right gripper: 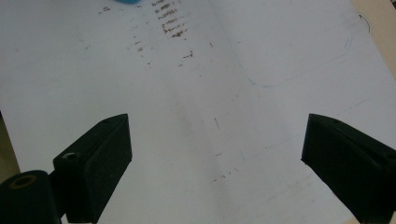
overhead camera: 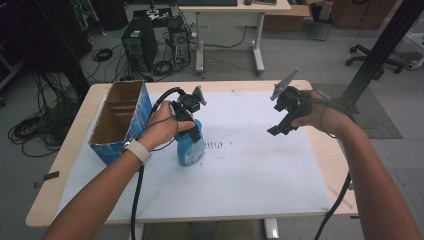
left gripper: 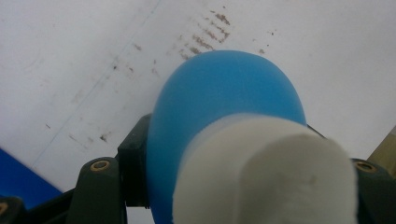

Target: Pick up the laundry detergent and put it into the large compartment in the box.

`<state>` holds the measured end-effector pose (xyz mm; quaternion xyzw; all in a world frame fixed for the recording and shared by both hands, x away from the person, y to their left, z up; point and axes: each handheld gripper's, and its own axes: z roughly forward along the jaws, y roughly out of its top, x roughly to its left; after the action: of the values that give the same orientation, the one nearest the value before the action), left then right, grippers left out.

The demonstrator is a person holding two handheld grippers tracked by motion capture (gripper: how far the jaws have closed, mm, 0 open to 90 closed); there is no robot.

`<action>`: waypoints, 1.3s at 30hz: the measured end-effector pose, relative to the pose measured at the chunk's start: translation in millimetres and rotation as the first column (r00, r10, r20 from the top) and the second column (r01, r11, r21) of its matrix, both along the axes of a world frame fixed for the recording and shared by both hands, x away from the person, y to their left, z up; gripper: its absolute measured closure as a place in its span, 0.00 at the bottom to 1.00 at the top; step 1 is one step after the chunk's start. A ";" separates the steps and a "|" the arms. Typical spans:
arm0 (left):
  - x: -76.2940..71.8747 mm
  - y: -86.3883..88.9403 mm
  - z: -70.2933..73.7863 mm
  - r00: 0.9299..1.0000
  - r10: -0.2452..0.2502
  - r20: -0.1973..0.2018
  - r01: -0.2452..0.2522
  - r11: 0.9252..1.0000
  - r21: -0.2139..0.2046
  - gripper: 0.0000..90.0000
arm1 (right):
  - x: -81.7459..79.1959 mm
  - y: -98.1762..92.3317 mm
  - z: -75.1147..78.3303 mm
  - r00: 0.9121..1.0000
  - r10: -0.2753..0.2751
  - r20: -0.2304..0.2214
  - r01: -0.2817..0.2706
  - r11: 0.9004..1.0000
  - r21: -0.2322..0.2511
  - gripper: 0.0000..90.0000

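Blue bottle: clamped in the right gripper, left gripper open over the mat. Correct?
No, swapped. The left gripper is shut on the blue bottle, as the left gripper view shows; the right gripper hangs open over the mat.

Left gripper (overhead camera: 192, 131): black, grey plate, black cable, brass-ringed screws. Right gripper (overhead camera: 280, 127): black, 2 blocky jaws, grey plate, black cable. Left wrist: white watch (overhead camera: 138, 150).

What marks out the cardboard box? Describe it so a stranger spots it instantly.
Start at the white mat covering the table. At its far left corner stands the box, left of the blue bottle in the left gripper. Alone there, it is open-topped: blue outside, brown inside.
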<state>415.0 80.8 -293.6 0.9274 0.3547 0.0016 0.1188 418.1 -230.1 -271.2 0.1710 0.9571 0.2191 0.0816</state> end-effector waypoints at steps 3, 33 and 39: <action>-0.4 0.5 1.6 1.000 0.006 0.009 -0.006 1.000 0.003 0.41 | -0.3 -0.4 0.1 1.000 -0.003 -0.002 0.003 1.000 -0.002 0.10; -9.4 13.2 44.6 0.997 0.070 0.044 -0.069 0.998 -0.011 0.41 | -3.5 2.1 3.0 1.000 0.005 0.009 -0.005 1.000 -0.001 0.10; -11.4 16.5 56.6 0.995 0.084 0.051 -0.084 0.996 -0.011 0.41 | -3.9 2.2 3.6 1.000 0.007 0.011 -0.007 1.000 0.000 0.10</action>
<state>403.6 97.3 -236.9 0.9108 0.3903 0.0288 0.1318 414.2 -227.8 -267.6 0.1666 0.9573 0.2202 0.0860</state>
